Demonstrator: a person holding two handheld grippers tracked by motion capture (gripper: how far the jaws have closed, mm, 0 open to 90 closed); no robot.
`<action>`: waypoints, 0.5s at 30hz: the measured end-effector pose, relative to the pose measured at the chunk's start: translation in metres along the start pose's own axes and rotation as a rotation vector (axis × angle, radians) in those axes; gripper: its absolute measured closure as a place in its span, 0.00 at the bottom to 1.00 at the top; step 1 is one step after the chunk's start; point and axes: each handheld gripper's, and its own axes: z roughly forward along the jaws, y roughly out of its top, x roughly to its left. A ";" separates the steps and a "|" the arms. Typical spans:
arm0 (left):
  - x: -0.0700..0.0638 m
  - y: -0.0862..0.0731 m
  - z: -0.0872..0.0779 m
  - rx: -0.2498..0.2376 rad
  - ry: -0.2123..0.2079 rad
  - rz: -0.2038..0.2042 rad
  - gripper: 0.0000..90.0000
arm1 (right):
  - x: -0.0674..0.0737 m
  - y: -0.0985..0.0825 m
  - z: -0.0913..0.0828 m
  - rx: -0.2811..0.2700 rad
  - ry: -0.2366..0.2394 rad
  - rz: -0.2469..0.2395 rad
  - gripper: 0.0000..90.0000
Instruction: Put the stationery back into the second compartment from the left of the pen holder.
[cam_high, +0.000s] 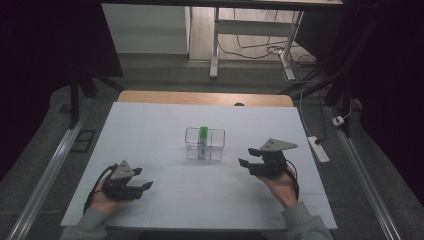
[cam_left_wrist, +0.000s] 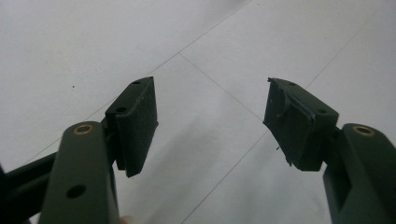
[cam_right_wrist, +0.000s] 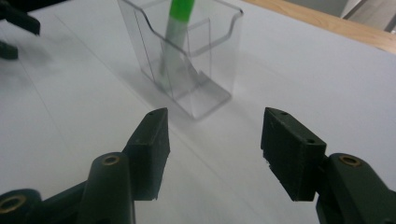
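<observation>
Both tools, left tool (cam_high: 146, 185) & right tool (cam_high: 246, 157), gape beside marker holder (cam_high: 204, 144)

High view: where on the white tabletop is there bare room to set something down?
Bare white tabletop lies left of the clear plastic holder with its green marker, right of it toward the far corner, and between the left gripper and right gripper. Only the centre, at the holder, is occupied.

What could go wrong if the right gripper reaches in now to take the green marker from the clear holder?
1. The clear holder looks light; a jaw of the open right gripper striking its wall could tip or slide it.
2. The green marker leans inside, so a squeeze might skew it.
3. The left gripper, open and apart, isn't steadying the holder.
</observation>
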 end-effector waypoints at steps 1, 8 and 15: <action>0.000 0.000 0.000 -0.003 -0.002 -0.001 0.38 | -0.001 -0.005 -0.004 0.003 -0.005 0.000 0.46; 0.000 0.001 0.000 -0.002 -0.001 0.001 0.38 | -0.011 -0.034 -0.027 0.033 -0.032 0.002 0.46; 0.000 0.002 0.000 -0.009 -0.012 -0.007 0.37 | -0.014 -0.051 -0.031 0.058 -0.040 0.009 0.46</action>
